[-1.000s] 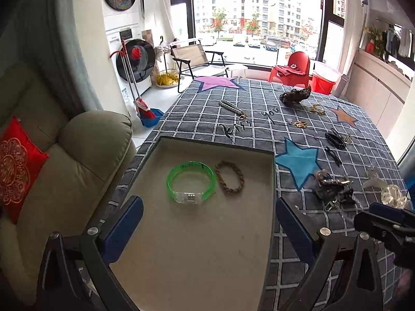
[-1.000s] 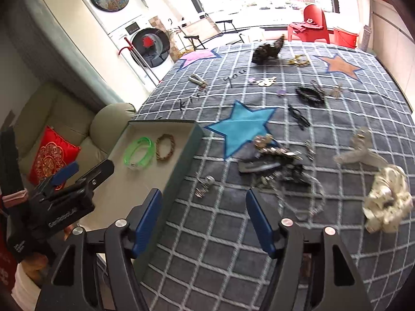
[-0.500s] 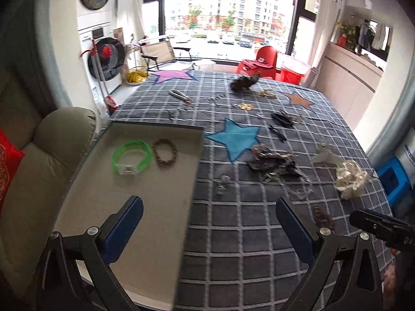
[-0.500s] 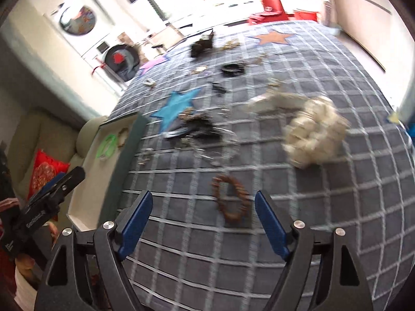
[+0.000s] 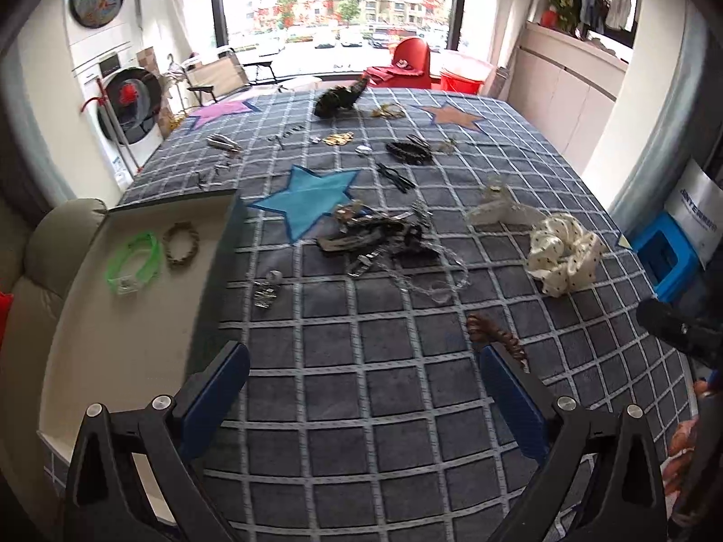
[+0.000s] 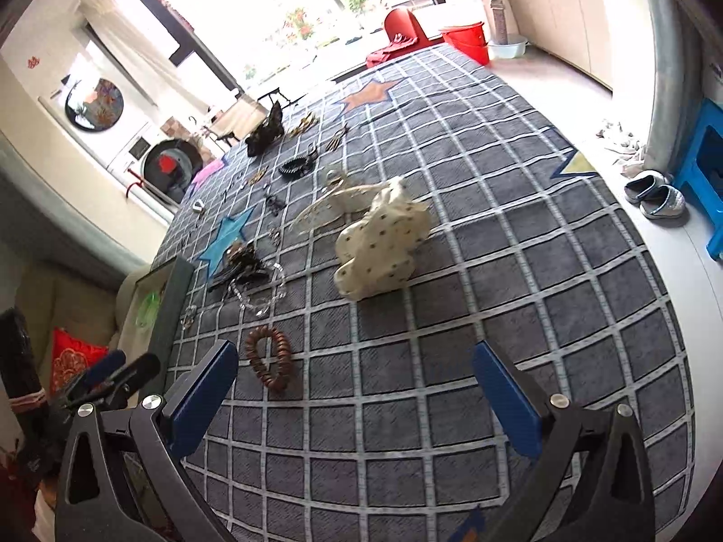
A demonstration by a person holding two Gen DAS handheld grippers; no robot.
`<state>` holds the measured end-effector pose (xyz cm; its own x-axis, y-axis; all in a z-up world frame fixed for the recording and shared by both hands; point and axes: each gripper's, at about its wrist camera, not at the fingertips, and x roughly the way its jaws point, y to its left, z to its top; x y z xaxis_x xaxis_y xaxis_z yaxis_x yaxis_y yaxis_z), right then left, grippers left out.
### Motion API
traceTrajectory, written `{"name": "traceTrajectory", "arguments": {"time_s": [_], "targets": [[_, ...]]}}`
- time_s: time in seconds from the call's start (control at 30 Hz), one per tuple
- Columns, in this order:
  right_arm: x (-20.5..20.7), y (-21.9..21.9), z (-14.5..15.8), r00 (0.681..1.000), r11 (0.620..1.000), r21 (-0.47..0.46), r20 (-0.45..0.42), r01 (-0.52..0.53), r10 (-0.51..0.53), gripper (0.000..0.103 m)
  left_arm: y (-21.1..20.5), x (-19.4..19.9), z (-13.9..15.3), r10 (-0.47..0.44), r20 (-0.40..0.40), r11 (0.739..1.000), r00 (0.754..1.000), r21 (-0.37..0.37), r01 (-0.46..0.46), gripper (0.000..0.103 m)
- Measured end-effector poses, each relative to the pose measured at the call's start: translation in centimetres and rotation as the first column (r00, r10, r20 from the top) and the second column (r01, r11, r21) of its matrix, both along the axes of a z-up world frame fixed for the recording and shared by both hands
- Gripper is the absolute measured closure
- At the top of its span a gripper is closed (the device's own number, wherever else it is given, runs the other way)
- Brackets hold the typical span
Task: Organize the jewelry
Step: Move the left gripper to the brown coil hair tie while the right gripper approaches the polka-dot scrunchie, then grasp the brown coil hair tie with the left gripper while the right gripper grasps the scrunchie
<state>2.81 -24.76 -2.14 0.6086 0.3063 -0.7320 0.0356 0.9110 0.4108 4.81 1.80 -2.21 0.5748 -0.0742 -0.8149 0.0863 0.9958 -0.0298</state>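
Note:
A beige tray (image 5: 81, 343) at the table's left edge holds a green bangle (image 5: 134, 262) and a brown braided bracelet (image 5: 181, 244). A brown coil bracelet (image 6: 269, 357) lies on the checked cloth just ahead of my right gripper's left finger. My right gripper (image 6: 354, 384) has its jaws still opening, with nothing between them. My left gripper (image 5: 363, 381) stands open and empty over the cloth right of the tray; the coil bracelet (image 5: 497, 332) shows by its right finger. A tangle of dark clips and a clear bead chain (image 5: 379, 237) lies mid-table.
A cream dotted scrunchie (image 6: 384, 241) and a clear claw clip (image 5: 492, 207) lie right of the tangle. Small clips, pins and a black feathery piece (image 5: 336, 97) are scattered toward the far end. A sofa (image 5: 49, 235) adjoins the table's left, and a blue stool (image 6: 709, 167) stands right.
Both grippers have swung right, away from the tray. The right gripper's jaws have widened and the coil bracelet now lies near its left finger. The tray has slid to the left of both views.

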Motion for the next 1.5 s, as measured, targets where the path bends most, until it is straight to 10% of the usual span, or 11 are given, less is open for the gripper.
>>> {"name": "traceTrajectory", "arguments": {"time_s": [1.23, 1.4, 1.5], "targets": [[10.1, 0.0, -3.9, 0.989, 1.0, -0.003, -0.146, 0.002, -0.003, 0.0, -8.7, 3.1, -6.5, -0.055, -0.112, 0.998, 0.992, 0.008, 0.056, 0.001], [10.1, 0.9, -3.9, 0.991, 0.997, -0.073, -0.137, -0.002, -0.008, 0.004, -9.5, 3.1, -6.5, -0.085, -0.107, 0.995, 0.991, 0.038, 0.089, 0.026], [10.0, 1.4, -3.8, 0.992, 0.991, -0.132, -0.129, -0.012, -0.005, 0.026, -9.8, 3.0, -6.3, -0.101, -0.102, 0.994, 0.99, 0.032, 0.105, 0.044]]}}
